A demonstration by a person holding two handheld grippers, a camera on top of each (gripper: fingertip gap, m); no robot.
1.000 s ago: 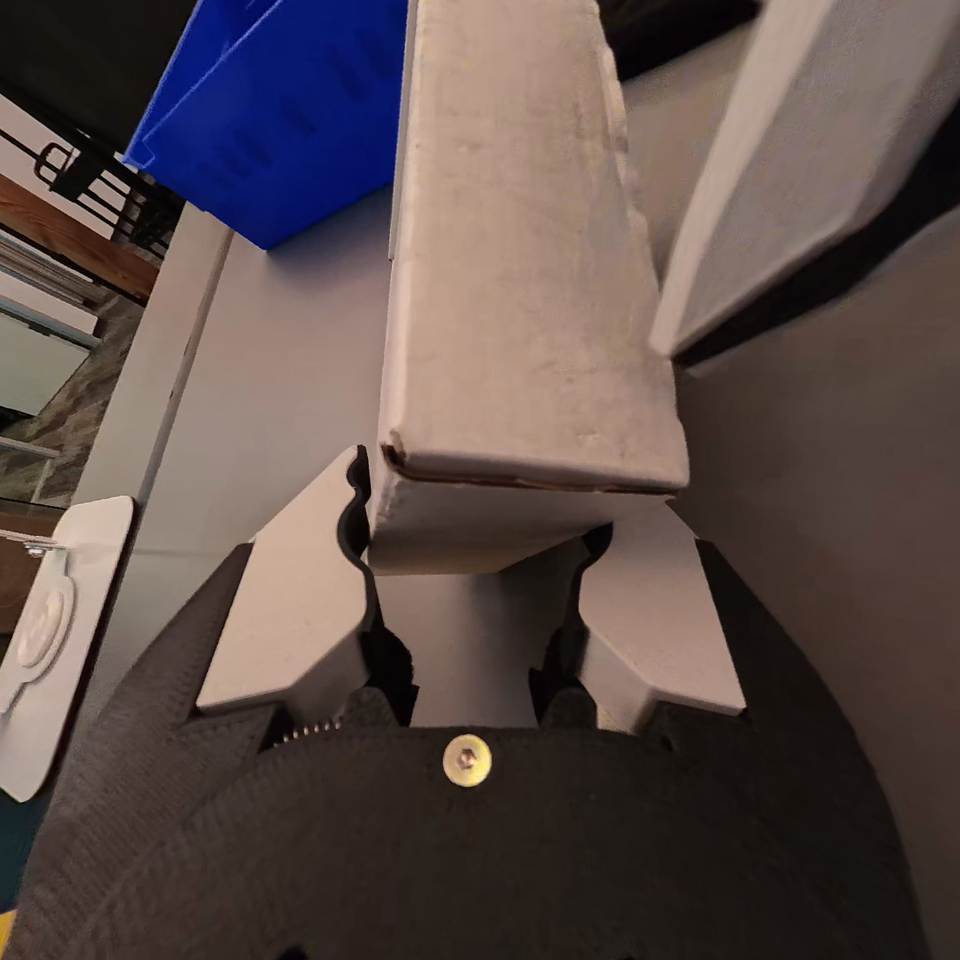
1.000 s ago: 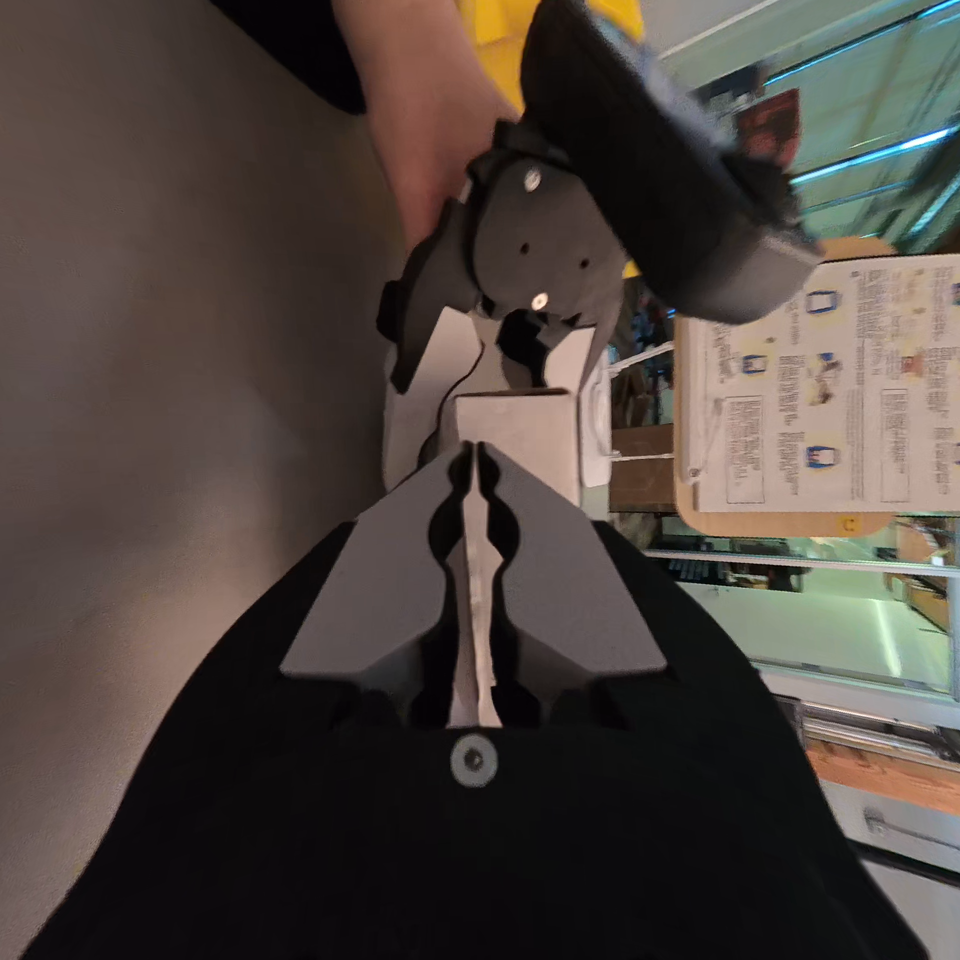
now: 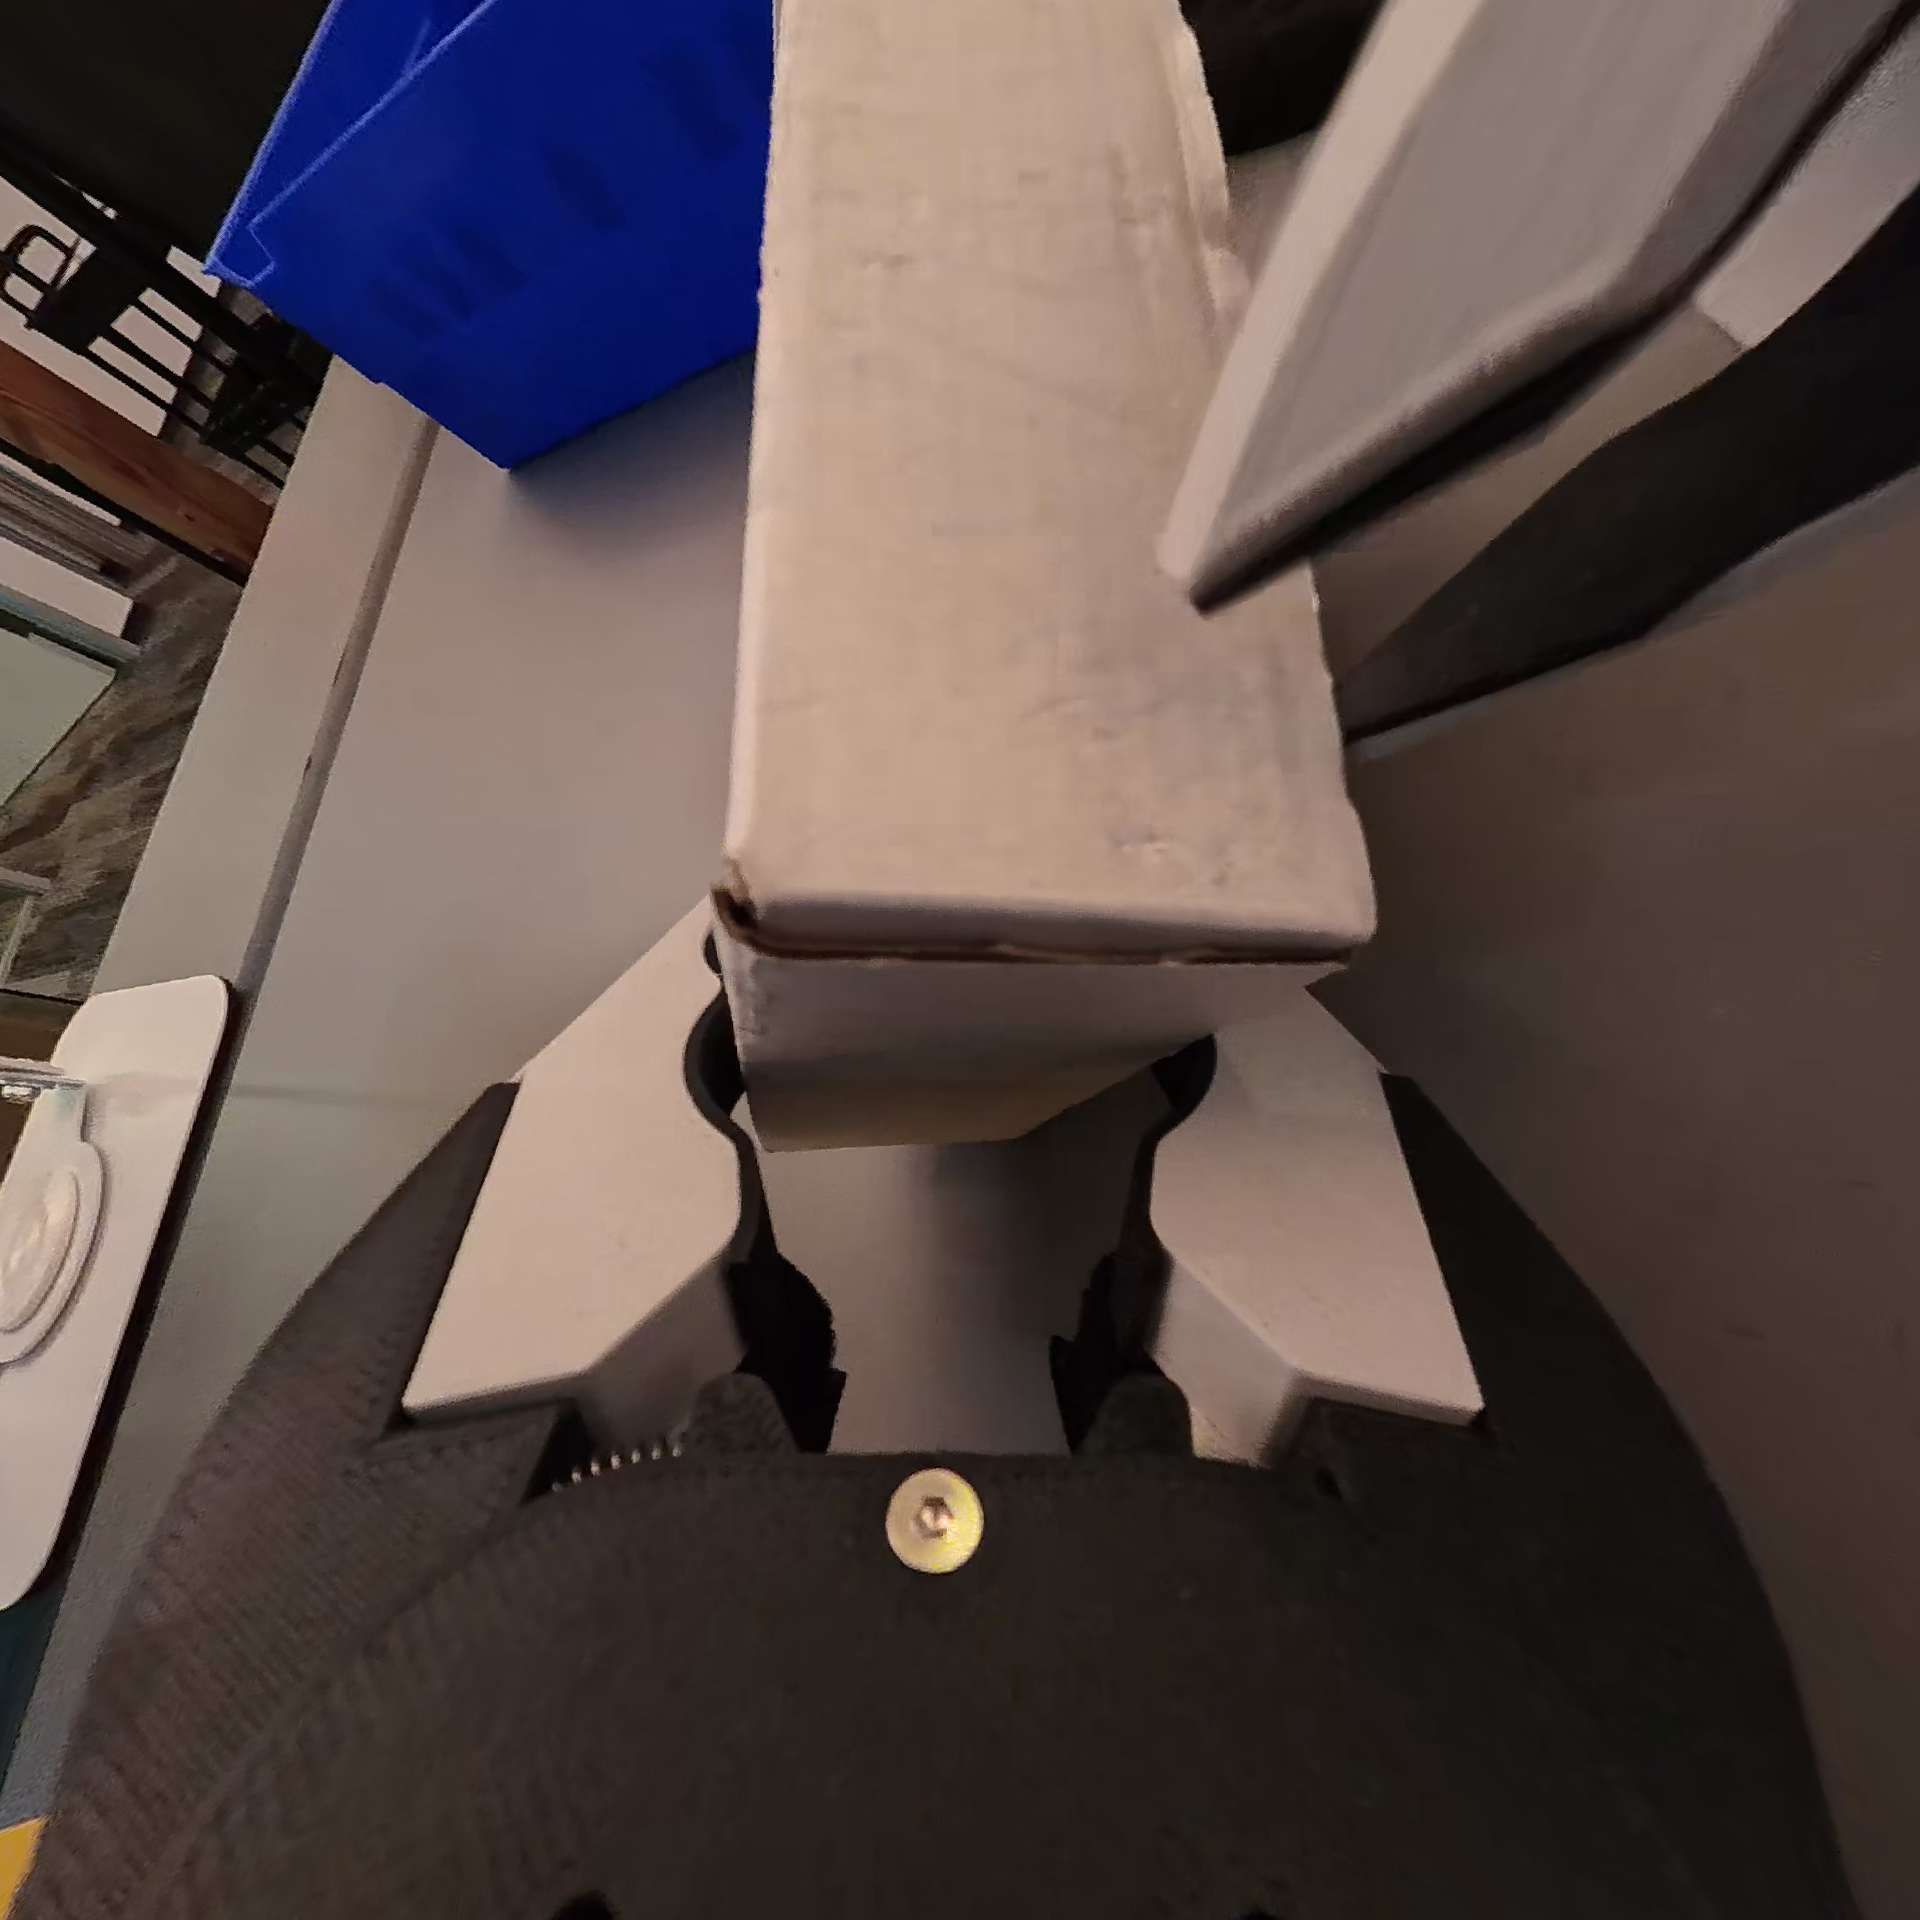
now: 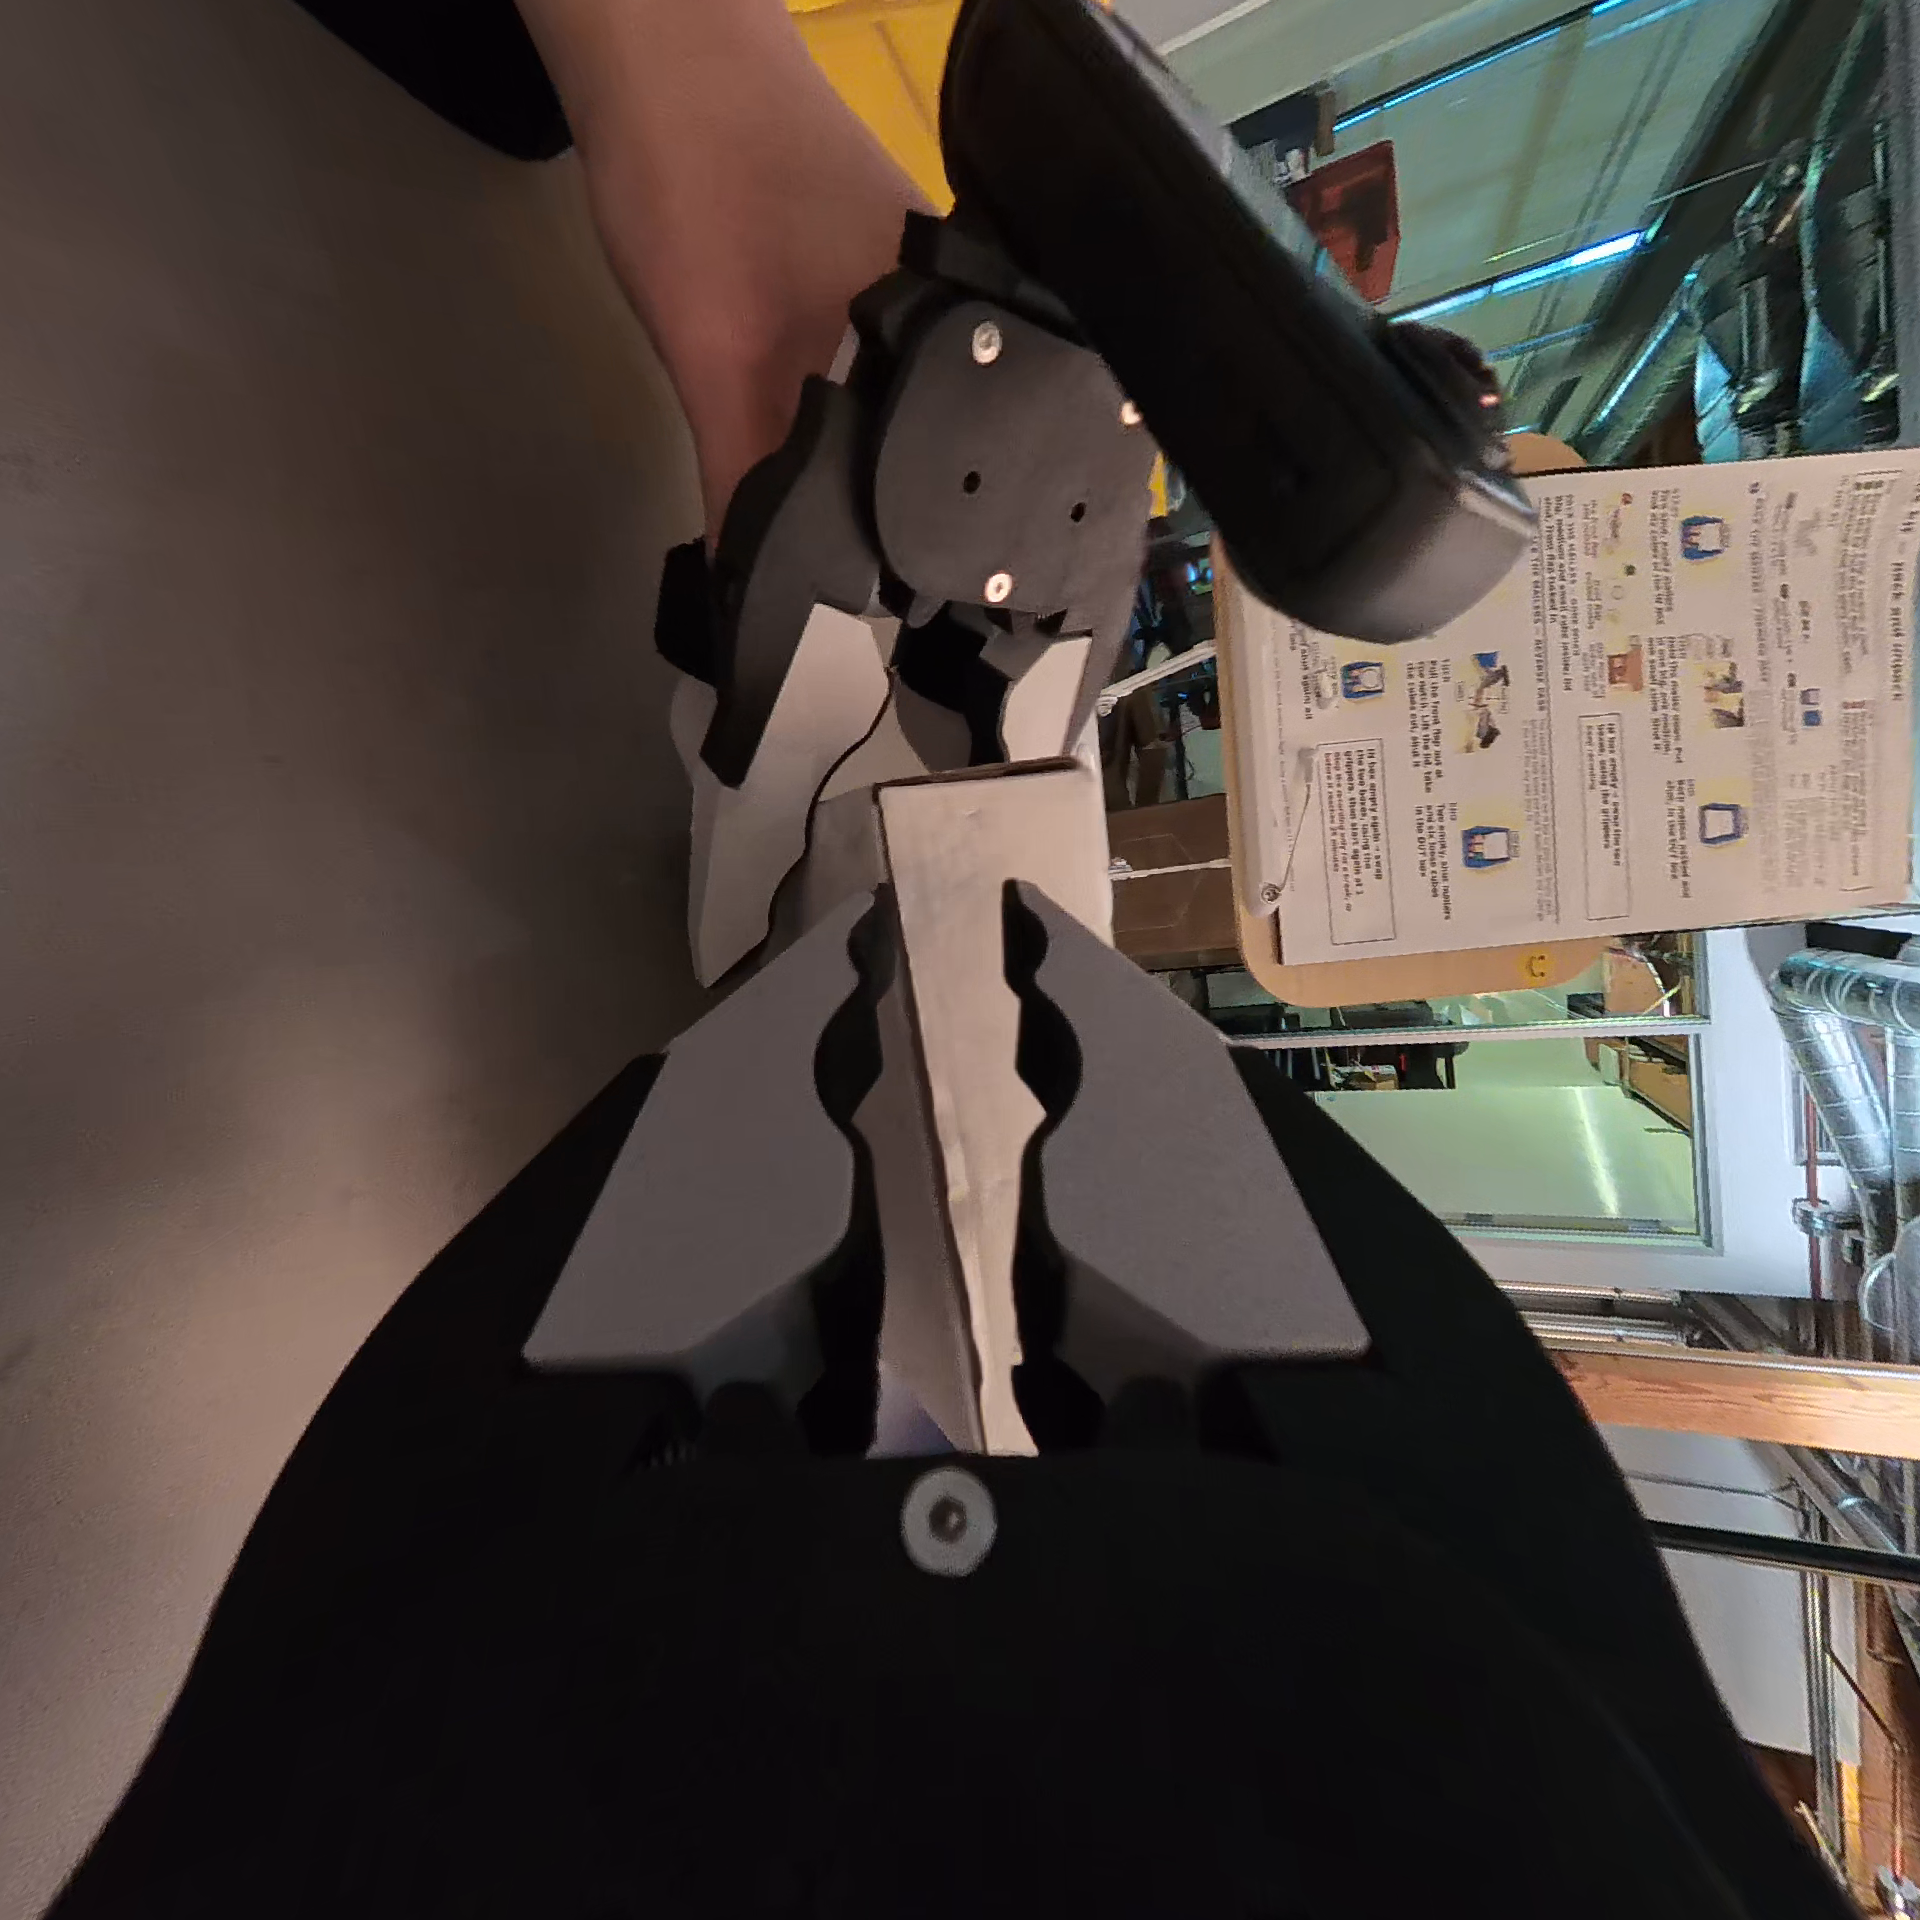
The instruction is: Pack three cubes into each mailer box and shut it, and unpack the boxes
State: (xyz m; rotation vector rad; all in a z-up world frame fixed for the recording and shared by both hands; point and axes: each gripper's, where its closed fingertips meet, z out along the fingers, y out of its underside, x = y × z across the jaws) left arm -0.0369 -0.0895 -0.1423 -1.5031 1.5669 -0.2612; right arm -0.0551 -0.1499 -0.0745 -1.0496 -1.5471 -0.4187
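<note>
**2 grippers hold 1 white mailer box**

The left gripper (image 3: pixel 961 1049) holds the near end of a long white mailer box (image 3: pixel 997 540). Its 2 grey fingers (image 3: pixel 603 1226) are spread as wide as the box end, and they press on both sides of it. The box points away from the camera and is up off the grey table (image 3: pixel 499 831). The box looks shut at this end, with a thin dark line where the lid meets the wall.

A blue bin (image 3: pixel 520 229) sits on the table behind the box, to the left. To the right of the box is the other gripper's flat grey finger (image 3: pixel 1486 281), just beside the box wall. A white flat plate (image 3: pixel 104 1247) shows at the table's left edge.

In the right wrist view, the right gripper (image 4: pixel 940 935) has its jaws a little apart. A thin white cardboard flap (image 4: pixel 966 1143) of the box runs between them. I cannot tell if the fingers squeeze it. Past the flap is the box end, and the left gripper (image 4: pixel 935 748) holds it from the far side. A person's hand (image 4: pixel 748 312) holds that gripper. A board with paper sheets (image 4: pixel 1558 707) stands behind, on the right.
</note>
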